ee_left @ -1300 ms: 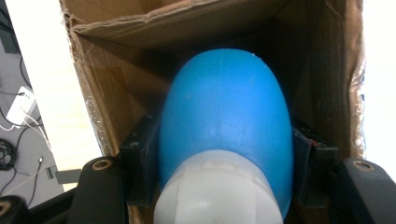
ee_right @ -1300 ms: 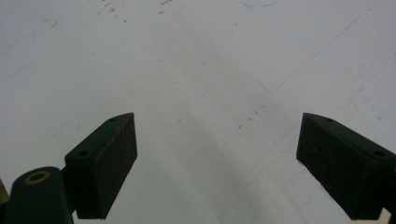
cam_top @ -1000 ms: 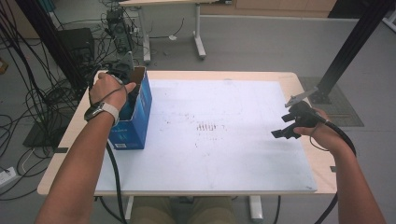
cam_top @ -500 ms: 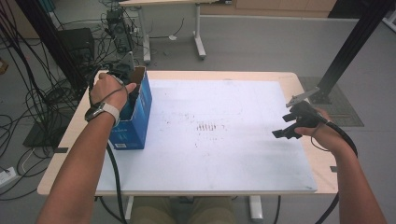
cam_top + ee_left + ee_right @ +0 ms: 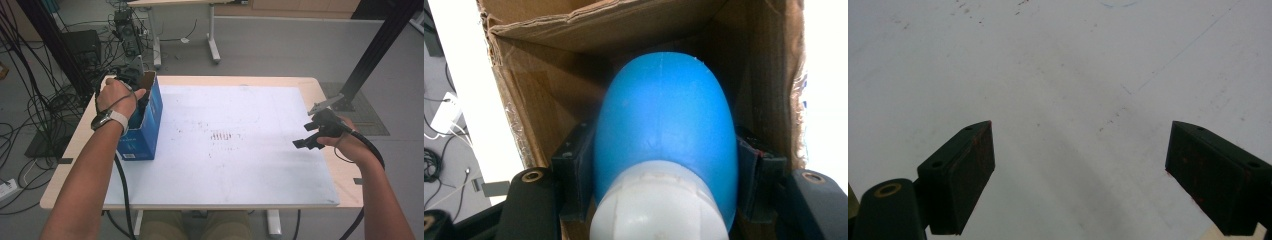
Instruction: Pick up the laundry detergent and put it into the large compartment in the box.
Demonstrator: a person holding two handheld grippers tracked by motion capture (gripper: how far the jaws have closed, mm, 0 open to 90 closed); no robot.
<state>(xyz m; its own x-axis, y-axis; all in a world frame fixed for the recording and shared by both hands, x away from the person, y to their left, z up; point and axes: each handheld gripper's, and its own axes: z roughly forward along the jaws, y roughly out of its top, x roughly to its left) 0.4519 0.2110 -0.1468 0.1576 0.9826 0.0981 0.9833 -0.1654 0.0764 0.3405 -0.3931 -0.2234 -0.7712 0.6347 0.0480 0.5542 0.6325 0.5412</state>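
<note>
At the far left of the table [image 5: 75, 145] we see the left gripper [image 5: 134, 80] pushed down into the open top of a blue cardboard box [image 5: 145, 130], the left hand [image 5: 116, 97] wrapped over it and a watch on the wrist. Looking along that gripper's own jaws, we find them clenched on a blue object [image 5: 666, 135] with a rounded, smooth end and a white ribbed part [image 5: 654, 205] nearest the camera; a black pad presses against each of its flanks. We cannot tell for sure what the object is beyond that shape. It sits inside the box, with the brown cardboard walls [image 5: 549, 100] rising around it on every side and a folded flap across the far end. The box itself stands upright at the left edge of the white mat [image 5: 230, 145], which covers most of the tabletop. Well apart from all this, on the right side of the table, the right hand [image 5: 350, 142] holds the right gripper [image 5: 302, 136] low over the mat, pointing toward the left. Its jaws stand wide apart, released, with nothing between them; in the right gripper view we see just the bare white surface [image 5: 1058, 90], lightly speckled with small reddish marks, between the two black pads.
</note>
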